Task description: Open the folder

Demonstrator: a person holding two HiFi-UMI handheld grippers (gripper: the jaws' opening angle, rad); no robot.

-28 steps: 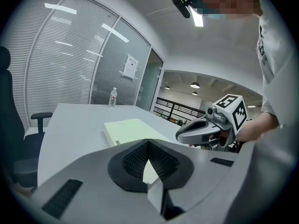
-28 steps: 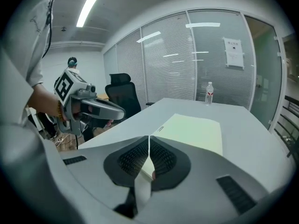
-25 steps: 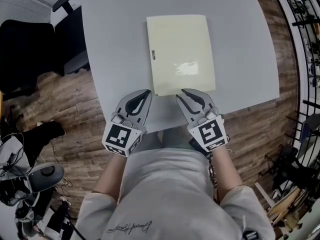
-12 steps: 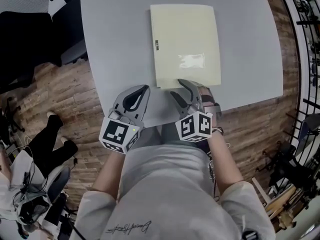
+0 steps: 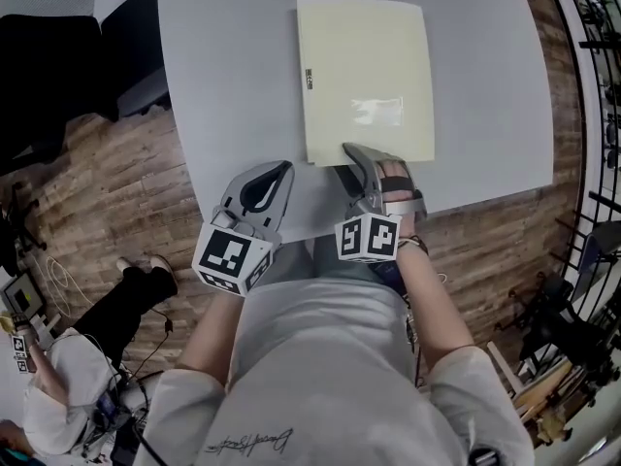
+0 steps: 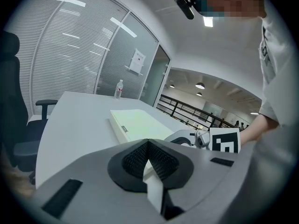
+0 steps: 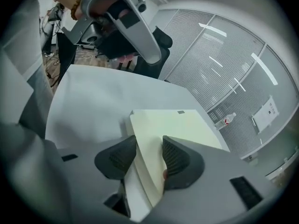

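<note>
One right gripper point(image 5: 349, 151) rolled sideways, jaws just closing, folder point(image 5: 364, 66) edge between

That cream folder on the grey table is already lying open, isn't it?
Not open: the cream folder lies shut and flat on the grey table. The head view shows its cover down, not lifted.

Folder point(image 5: 366, 78): smooth, matt, plastic-looking cover; glossy clear pocket point(image 5: 377, 111) at its 5 o'clock. Table point(image 5: 228, 85): smooth matt top. Floor point(image 5: 116, 178): rough-grained wood planks.
</note>
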